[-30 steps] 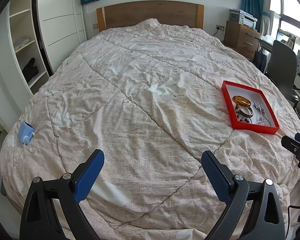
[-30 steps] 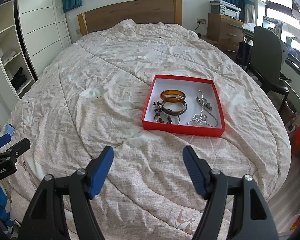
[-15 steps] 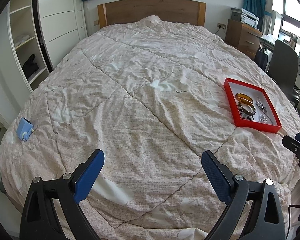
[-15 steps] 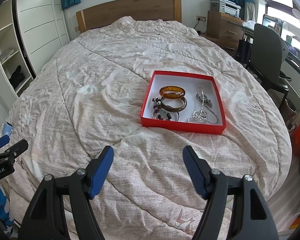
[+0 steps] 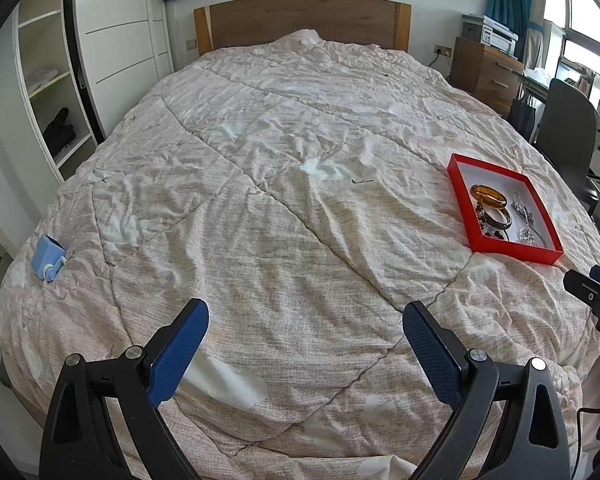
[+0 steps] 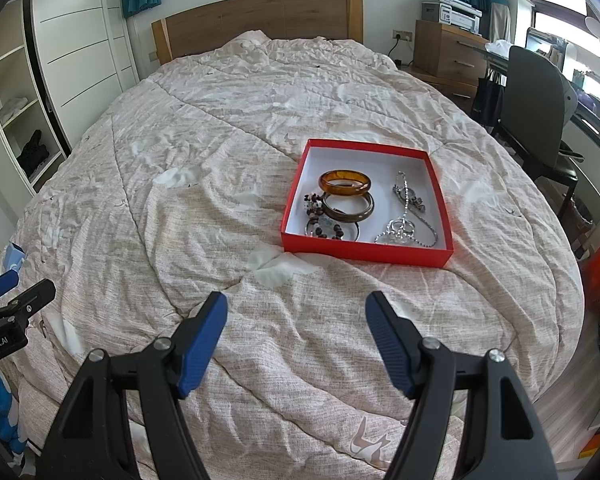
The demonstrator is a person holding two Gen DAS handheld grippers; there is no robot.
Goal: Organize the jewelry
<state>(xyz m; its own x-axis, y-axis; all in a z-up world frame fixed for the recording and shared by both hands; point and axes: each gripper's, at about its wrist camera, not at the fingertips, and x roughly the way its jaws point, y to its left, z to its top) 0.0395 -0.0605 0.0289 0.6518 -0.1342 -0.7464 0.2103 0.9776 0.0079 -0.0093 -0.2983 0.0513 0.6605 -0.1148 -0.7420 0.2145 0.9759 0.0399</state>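
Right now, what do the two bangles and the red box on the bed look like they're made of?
Amber bangle: glossy and translucent, light glows through it, so probably resin or glass. Brown bangle: duller sheen, opaque, maybe wood, horn or stone; hard to tell. Red box: thin straight walls, matte red outside and white inside, likely cardboard.

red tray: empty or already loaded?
Loaded. The red tray holds an amber bangle, a brown bangle, a dark bead bracelet and silver chain pieces. No lid on it.
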